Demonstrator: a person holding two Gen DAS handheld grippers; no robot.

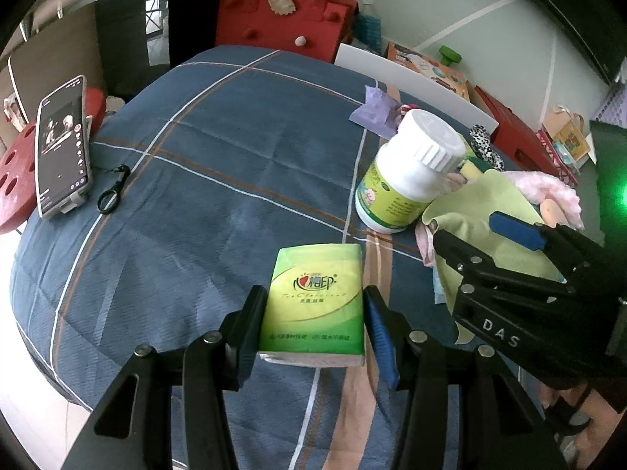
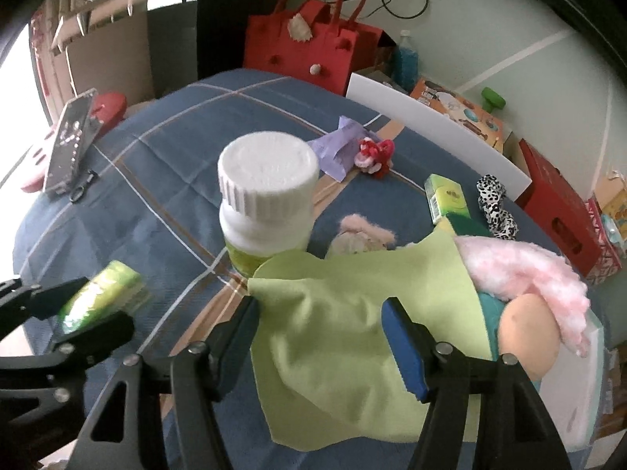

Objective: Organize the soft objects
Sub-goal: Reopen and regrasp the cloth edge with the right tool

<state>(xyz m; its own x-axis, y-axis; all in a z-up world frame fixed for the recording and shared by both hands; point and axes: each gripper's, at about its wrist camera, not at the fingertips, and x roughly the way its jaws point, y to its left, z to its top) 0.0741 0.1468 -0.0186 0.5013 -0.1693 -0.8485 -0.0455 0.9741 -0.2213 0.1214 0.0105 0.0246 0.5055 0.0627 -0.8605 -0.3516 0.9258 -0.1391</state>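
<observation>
My left gripper [image 1: 313,325] is shut on a green tissue pack [image 1: 313,301] and holds it over the blue plaid bedspread [image 1: 219,149]. The pack also shows in the right wrist view [image 2: 100,299], between the left fingers. My right gripper [image 2: 321,340] is open, its jaws straddling a light green cloth [image 2: 337,313] without pinching it. In the left wrist view the right gripper [image 1: 470,231] hovers over that cloth [image 1: 486,203]. A pink fluffy doll [image 2: 537,286] lies on the cloth's right side.
A white-capped bottle [image 2: 266,203] stands upright just behind the cloth. Farther back lie a purple cloth [image 2: 341,149], a red-white toy [image 2: 374,154], a second tissue pack [image 2: 446,196] and a spotted scrunchie [image 2: 495,207]. A phone [image 1: 62,145] on a stand and a red bag [image 1: 282,15] are at the edges.
</observation>
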